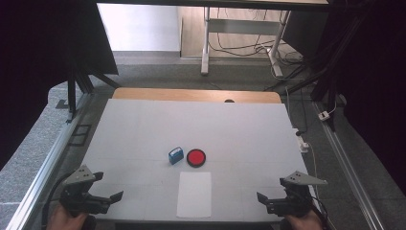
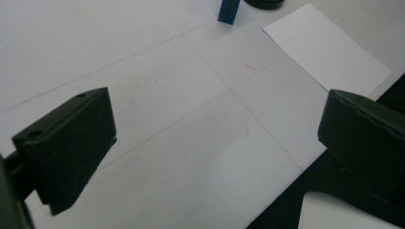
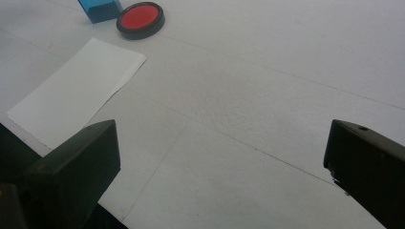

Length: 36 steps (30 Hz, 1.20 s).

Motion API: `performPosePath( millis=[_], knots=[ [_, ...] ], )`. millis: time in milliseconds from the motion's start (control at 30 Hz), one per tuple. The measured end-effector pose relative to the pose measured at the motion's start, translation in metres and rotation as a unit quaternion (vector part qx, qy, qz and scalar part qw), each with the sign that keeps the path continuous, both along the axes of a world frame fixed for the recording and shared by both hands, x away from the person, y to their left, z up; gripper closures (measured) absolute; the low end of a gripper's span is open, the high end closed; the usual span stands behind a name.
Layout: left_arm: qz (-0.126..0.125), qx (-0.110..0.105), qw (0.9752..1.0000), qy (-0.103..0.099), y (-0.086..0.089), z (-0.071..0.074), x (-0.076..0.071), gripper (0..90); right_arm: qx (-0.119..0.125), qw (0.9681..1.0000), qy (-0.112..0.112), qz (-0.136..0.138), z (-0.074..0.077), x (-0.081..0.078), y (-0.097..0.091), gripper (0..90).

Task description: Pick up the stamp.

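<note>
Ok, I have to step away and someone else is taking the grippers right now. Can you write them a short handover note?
Left gripper: open, holds nothing, at the near left corner of the table.
Right gripper: open, holds nothing, at the near right corner.
Things: blue stamp and round red ink pad sit side by side mid-table, lid off the pad. White sheet of paper lies flat just in front of them at the near edge.
Done: nothing visible; the paper looks unmarked.
Left: probably everything. Likely pick up the stamp, ink it, press it on the paper.
</note>
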<state>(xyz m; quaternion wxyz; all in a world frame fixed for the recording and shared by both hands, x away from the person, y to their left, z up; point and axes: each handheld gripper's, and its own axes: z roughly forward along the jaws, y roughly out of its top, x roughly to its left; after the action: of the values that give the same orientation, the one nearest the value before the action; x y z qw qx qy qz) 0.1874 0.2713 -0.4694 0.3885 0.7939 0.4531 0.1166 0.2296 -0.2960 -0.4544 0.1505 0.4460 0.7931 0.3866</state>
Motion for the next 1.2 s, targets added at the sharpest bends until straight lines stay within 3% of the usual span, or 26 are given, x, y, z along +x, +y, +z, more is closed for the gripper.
performPosePath(
  millis=[633,967,1200],
  knots=[
    [-0.045,-0.002,0.999,-0.005,-0.017,-0.003,0.023,0.0,-0.003,1.0,-0.002,0.007,0.0,0.0,0.001,0.0],
    [-0.063,-0.021,0.9978,-0.005,-0.027,-0.007,0.042,0.0,-0.007,0.9999,-0.002,0.009,0.0,0.0,0.002,0.0],
    [-0.072,-0.01,0.9974,-0.001,-0.039,-0.007,0.057,0.0,-0.007,0.9999,-0.003,0.01,0.0,0.0,0.002,0.0]
  ],
)
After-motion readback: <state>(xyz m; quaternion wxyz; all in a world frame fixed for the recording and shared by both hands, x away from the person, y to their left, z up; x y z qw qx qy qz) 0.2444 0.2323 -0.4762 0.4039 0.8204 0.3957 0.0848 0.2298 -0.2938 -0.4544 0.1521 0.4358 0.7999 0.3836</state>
